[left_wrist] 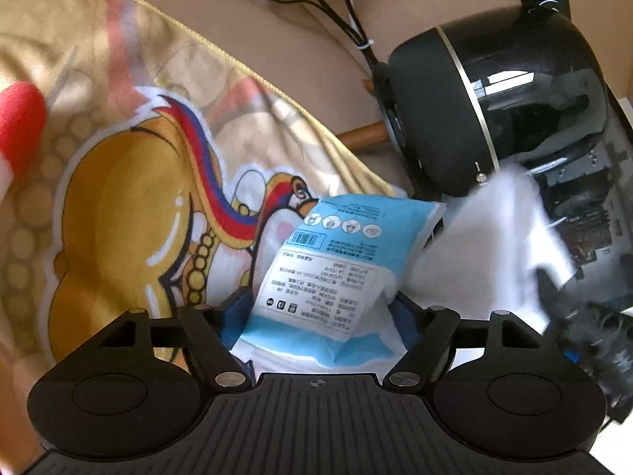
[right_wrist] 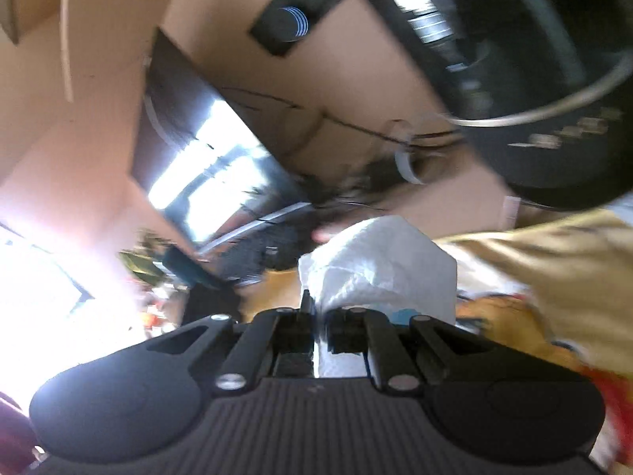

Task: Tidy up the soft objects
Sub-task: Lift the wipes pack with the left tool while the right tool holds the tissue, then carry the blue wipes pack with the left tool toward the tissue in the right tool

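Gripping blue-white tissue pack [left_wrist: 336, 273] between left gripper [left_wrist: 316, 316] fingers, near printed cushion [left_wrist: 130, 182]. Pinching white tissue [right_wrist: 379, 265] in right gripper [right_wrist: 316, 324]. Likely feeling light, squashy, slippery; holding mid-body.

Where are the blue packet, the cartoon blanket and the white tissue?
blue packet [left_wrist: 316, 277]: left wrist view, its printed label.
cartoon blanket [left_wrist: 130, 182]: left wrist view, the golden figure.
white tissue [right_wrist: 379, 265]: right wrist view, its crumpled middle.

Tan cartoon-print cloth [left_wrist: 118, 126] — blue-and-white packet [left_wrist: 336, 261], black appliance [left_wrist: 494, 111].
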